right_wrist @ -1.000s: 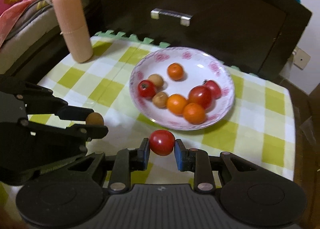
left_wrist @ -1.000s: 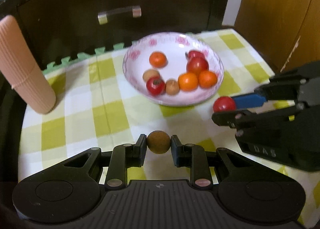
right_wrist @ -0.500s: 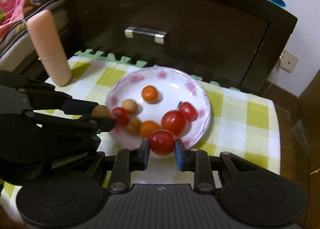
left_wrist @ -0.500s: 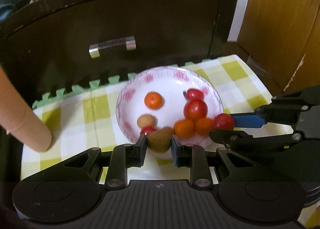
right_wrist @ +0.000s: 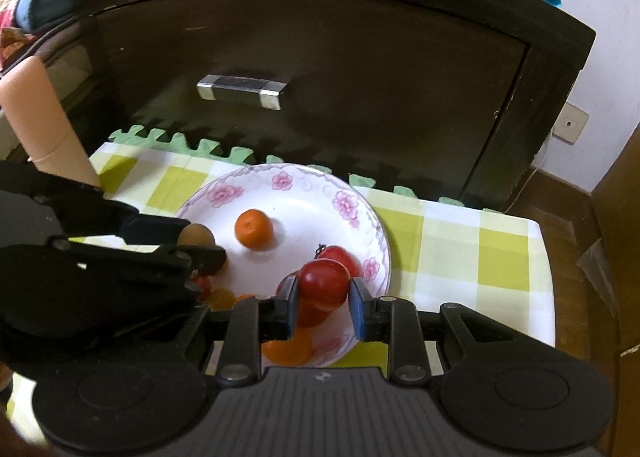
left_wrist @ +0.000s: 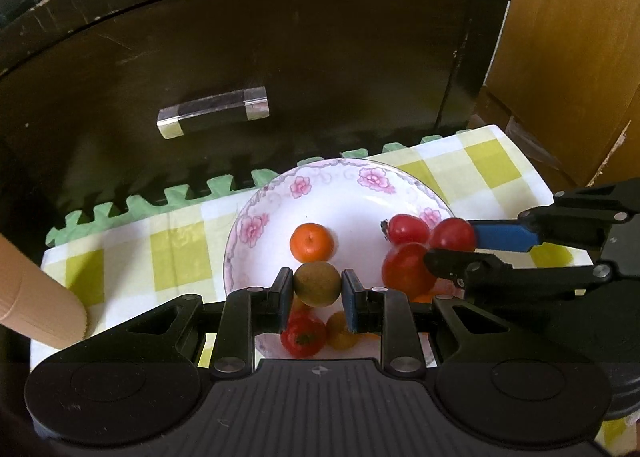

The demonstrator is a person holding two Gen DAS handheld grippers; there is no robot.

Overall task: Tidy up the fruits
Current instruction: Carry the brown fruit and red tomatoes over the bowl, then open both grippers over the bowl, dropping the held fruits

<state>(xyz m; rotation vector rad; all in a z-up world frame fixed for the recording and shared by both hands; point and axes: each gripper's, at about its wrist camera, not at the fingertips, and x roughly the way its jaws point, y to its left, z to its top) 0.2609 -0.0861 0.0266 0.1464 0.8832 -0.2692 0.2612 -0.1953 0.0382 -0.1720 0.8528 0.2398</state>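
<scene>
A white plate with pink flowers (left_wrist: 334, 169) (right_wrist: 280, 171) sits on a yellow-checked cloth (left_wrist: 486, 173). It holds an orange (left_wrist: 311, 242) (right_wrist: 254, 229), red tomatoes (left_wrist: 407, 228) and several smaller fruits. My left gripper (left_wrist: 316, 289) is shut on a brown round fruit (left_wrist: 317, 284) over the plate's near-left part. Seen from the right wrist, this gripper (right_wrist: 200, 243) and its brown fruit (right_wrist: 196, 235) are at the left. My right gripper (right_wrist: 323, 297) is shut on a red tomato (right_wrist: 323, 284) above the plate's right side, over other tomatoes.
A dark cabinet with a metal drawer handle (left_wrist: 212, 111) (right_wrist: 240, 91) stands right behind the plate. A peach ribbed cylinder (left_wrist: 36, 297) (right_wrist: 44, 129) stands at the cloth's left edge. Green foam matting (left_wrist: 132, 209) borders the back. Wooden furniture (left_wrist: 580, 57) rises at the right.
Both grippers have moved forward from above the cloth to above the plate, each still carrying its fruit. The plate and its fruits have stayed put.
</scene>
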